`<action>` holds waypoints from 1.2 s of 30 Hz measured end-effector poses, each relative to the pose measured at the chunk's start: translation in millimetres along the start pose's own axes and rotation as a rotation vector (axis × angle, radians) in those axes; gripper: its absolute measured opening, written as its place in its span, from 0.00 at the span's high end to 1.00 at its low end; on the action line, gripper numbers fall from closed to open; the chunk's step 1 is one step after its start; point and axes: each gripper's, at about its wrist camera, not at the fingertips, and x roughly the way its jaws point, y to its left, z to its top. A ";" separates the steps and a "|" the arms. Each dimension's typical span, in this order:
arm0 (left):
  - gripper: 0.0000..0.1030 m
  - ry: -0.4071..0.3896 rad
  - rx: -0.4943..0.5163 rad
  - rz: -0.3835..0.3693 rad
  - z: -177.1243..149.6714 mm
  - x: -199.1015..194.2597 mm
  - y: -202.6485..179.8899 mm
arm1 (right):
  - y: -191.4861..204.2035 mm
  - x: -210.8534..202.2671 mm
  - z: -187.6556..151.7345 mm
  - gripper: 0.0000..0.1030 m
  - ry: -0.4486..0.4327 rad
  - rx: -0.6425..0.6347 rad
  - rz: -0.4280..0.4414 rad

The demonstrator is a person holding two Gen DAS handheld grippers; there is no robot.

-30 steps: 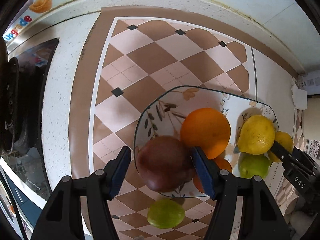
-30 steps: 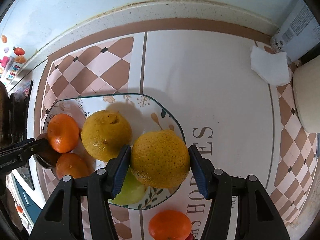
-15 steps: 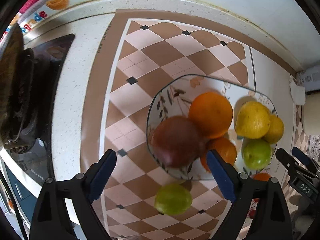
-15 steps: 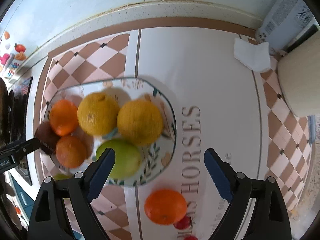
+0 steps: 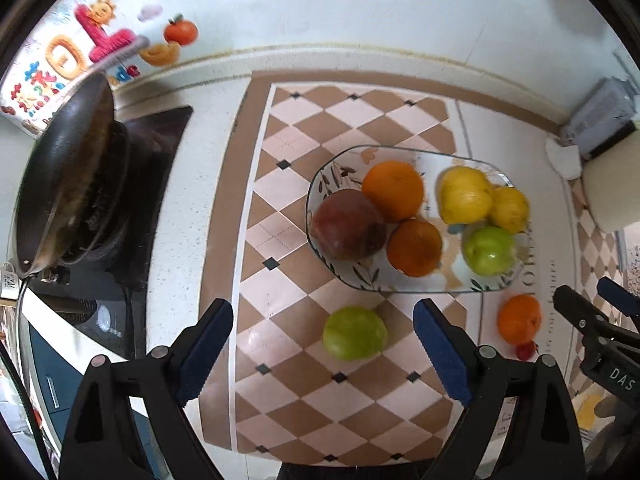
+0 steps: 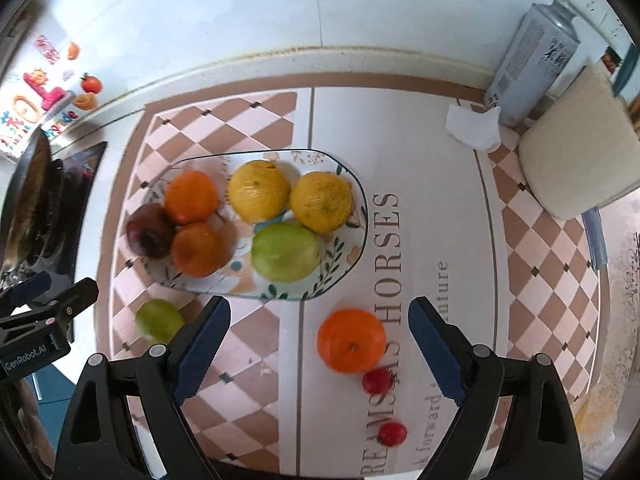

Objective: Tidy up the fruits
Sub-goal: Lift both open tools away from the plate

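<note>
While both grippers hung wide and empty over the tabletop (image 5: 180,208), the left gripper (image 5: 323,346) framed a loose green fruit (image 5: 354,333), the right gripper (image 6: 319,344) a loose orange (image 6: 351,340). Round fruit on the crowded plate (image 6: 352,264) could roll off if nudged.

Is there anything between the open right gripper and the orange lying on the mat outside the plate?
Nothing visible does. The orange lies alone on the mat, below the open jaws of the right gripper. The nearest things, two small red fruits, sit beside it, nearer the camera.
</note>
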 end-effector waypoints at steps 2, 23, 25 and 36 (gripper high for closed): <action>0.10 -0.031 0.002 -0.010 -7.1 -14.8 -0.8 | 1.2 -14.8 -8.2 0.10 -0.021 0.002 0.008; 0.10 -0.234 0.027 -0.068 -59.9 -142.0 -8.4 | 12.2 -169.3 -66.6 0.10 -0.227 -0.006 0.083; 0.11 -0.243 0.030 -0.072 -62.6 -149.3 -8.2 | 11.5 -180.8 -70.4 0.10 -0.240 -0.003 0.091; 0.11 -0.249 0.039 -0.109 -71.0 -165.5 -11.8 | 10.6 -193.3 -76.8 0.10 -0.244 0.006 0.128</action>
